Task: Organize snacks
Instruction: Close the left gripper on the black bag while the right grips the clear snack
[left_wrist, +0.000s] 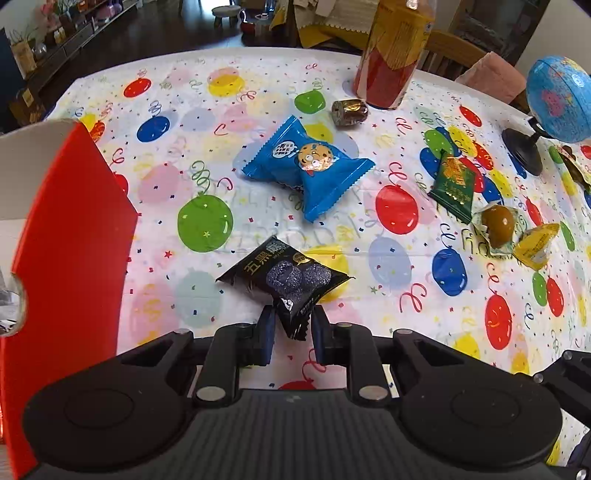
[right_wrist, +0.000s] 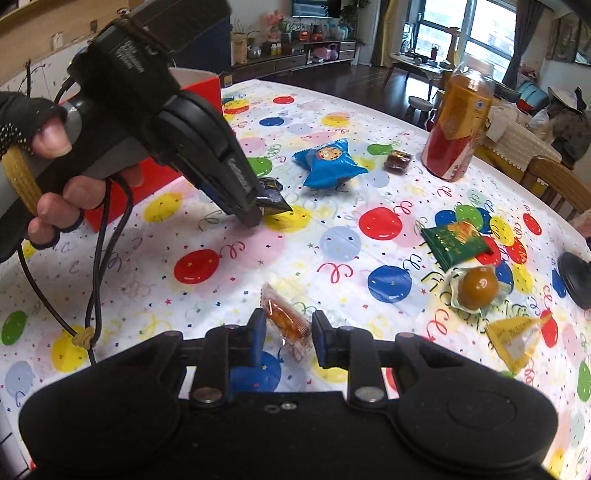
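We find the left claw (left_wrist: 291, 334) clamped on the black packet (left_wrist: 286, 282), raised just off the table (left_wrist: 258, 229). The red box (left_wrist: 74, 236) stands to its left, the nearer hand for it. The right claw (right_wrist: 290, 338) pinches the clear orange sweet (right_wrist: 286, 319), its long axis slanting between the pads.

At the bottom centre, the left gripper (left_wrist: 291, 325) pinches the lower edge of a black foil snack packet (left_wrist: 286, 282). Above it, near the centre, a blue cookie wrapper (left_wrist: 308, 168) lies on the balloon-printed tablecloth (left_wrist: 207, 155). A red cardboard box (left_wrist: 70, 236) fills the left edge.
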